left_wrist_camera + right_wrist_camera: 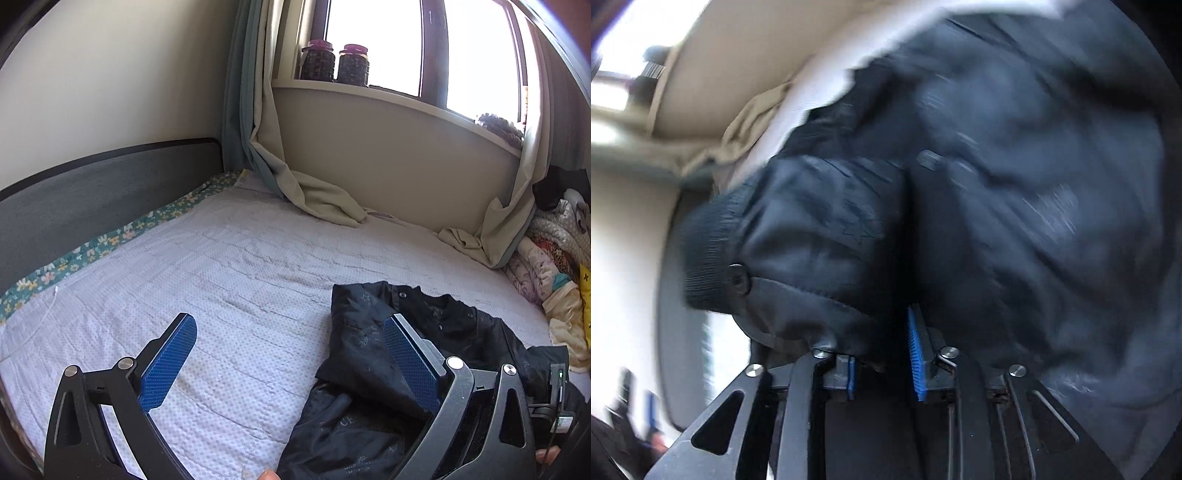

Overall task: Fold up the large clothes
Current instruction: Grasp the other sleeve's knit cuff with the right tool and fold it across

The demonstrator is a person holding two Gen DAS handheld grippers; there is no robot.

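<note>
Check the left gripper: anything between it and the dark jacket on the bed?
Nothing visible. The left gripper is open above the bedspread, and the dark jacket already lies by its right-hand finger. The right gripper has jacket fabric bunched between its fingers.

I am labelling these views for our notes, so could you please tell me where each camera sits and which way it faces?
Left wrist: on the left tool, facing across the bed toward the window; open fingers and a fingertip show.
Right wrist: on the right tool, pressed close to the dark jacket, fabric between its fingers.
Shared: the jacket, bed and beige curtain.
</note>
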